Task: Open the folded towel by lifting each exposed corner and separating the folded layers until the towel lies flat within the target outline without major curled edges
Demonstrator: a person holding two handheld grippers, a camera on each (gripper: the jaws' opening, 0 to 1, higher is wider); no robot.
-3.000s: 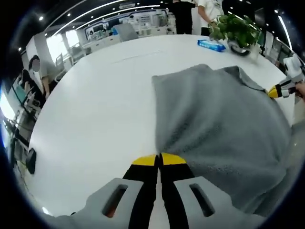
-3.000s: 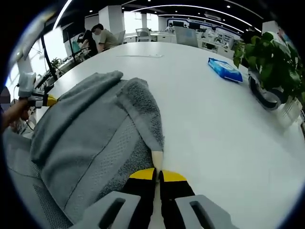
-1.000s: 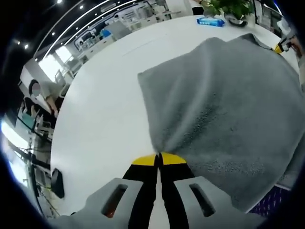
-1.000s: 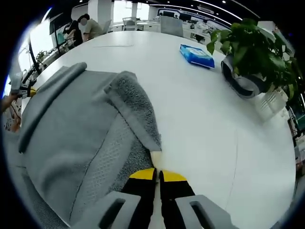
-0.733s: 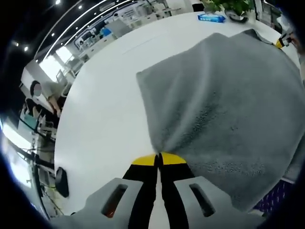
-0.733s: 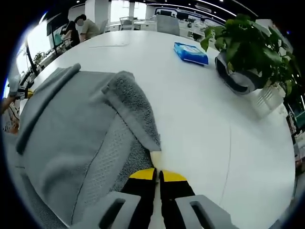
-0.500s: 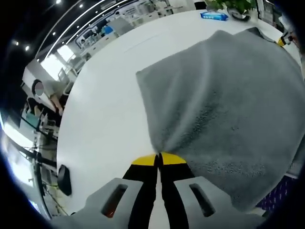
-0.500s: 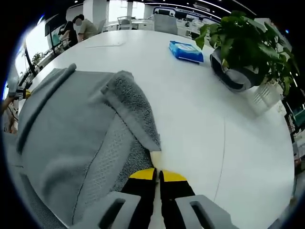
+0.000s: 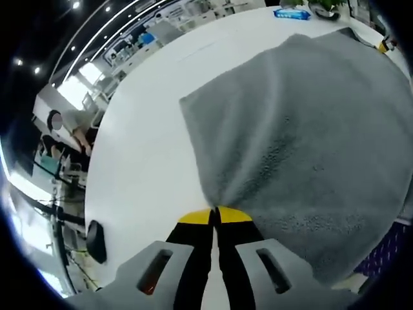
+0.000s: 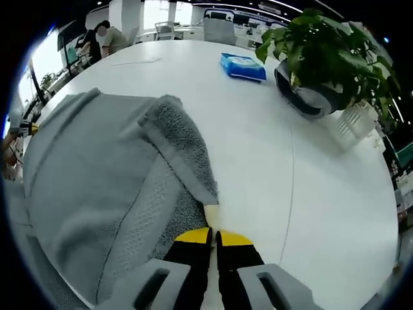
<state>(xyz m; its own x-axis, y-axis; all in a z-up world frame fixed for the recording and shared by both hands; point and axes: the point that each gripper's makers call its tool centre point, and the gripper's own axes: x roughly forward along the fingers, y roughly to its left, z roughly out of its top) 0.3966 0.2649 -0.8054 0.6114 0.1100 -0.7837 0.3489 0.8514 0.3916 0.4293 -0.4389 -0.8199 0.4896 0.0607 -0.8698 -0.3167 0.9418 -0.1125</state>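
A grey towel (image 9: 303, 129) hangs stretched over the white table (image 9: 142, 135). My left gripper (image 9: 216, 216) is shut on one of its corners, and the cloth fans out up and to the right from there. In the right gripper view the same towel (image 10: 97, 174) spreads to the left, with a rolled hem running down to my right gripper (image 10: 214, 236), which is shut on that corner beside a small cream label (image 10: 210, 213). The other gripper's yellow tip (image 9: 384, 45) shows at the towel's far edge, and a yellow tip (image 10: 29, 128) shows at far left.
A potted plant (image 10: 316, 51) in a grey pot and a blue packet (image 10: 241, 66) stand on the table (image 10: 310, 194) at the right. The same blue packet (image 9: 294, 13) lies at the far end. A dark object (image 9: 95, 240) sits off the table's left edge. People sit at desks (image 10: 103, 39) behind.
Both views have swung: the plant and blue packet slid leftwards in the right gripper view, and the towel fills more of the left gripper view. Both grippers keep their hold on the corners.
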